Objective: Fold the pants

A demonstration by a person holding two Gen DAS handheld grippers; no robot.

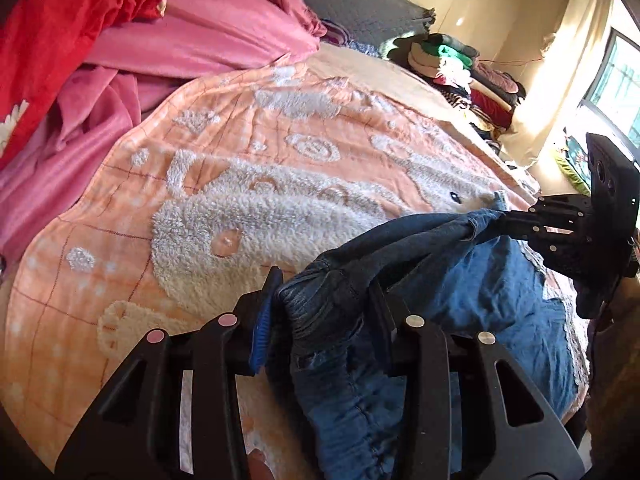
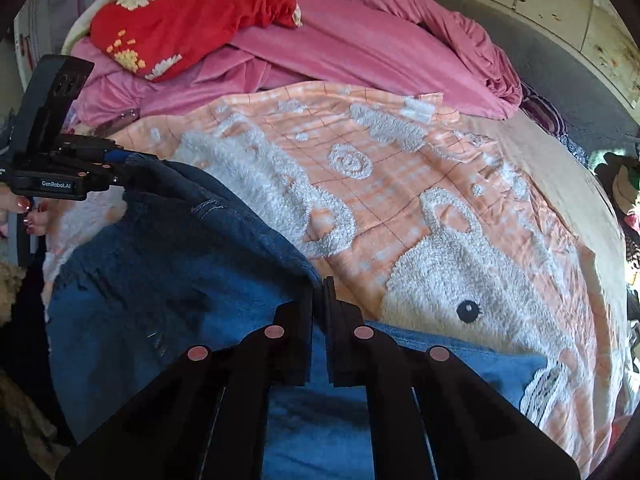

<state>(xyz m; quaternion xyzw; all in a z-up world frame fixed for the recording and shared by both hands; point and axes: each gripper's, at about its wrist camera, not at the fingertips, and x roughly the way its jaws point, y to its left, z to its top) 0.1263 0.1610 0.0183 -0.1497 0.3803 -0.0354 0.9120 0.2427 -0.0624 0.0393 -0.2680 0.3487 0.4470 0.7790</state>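
A pair of blue denim pants (image 1: pixel 460 304) hangs over the near edge of a bed, held up by both grippers. My left gripper (image 1: pixel 320 300) is shut on a bunched dark waistband corner of the pants. It also shows at the left of the right wrist view (image 2: pixel 120 178). My right gripper (image 2: pixel 320 300) is shut on the other edge of the pants (image 2: pixel 180 280), which stretch between the two grippers. The right gripper also shows at the right of the left wrist view (image 1: pixel 508 216).
The bed is covered by an orange checked blanket (image 2: pixel 400 184) with fluffy white animal shapes. Pink bedding (image 2: pixel 360 44) and a red cloth (image 2: pixel 180 28) are piled at the far side. A stack of clothes (image 1: pixel 460 76) stands beyond the bed, near a window (image 1: pixel 616 84).
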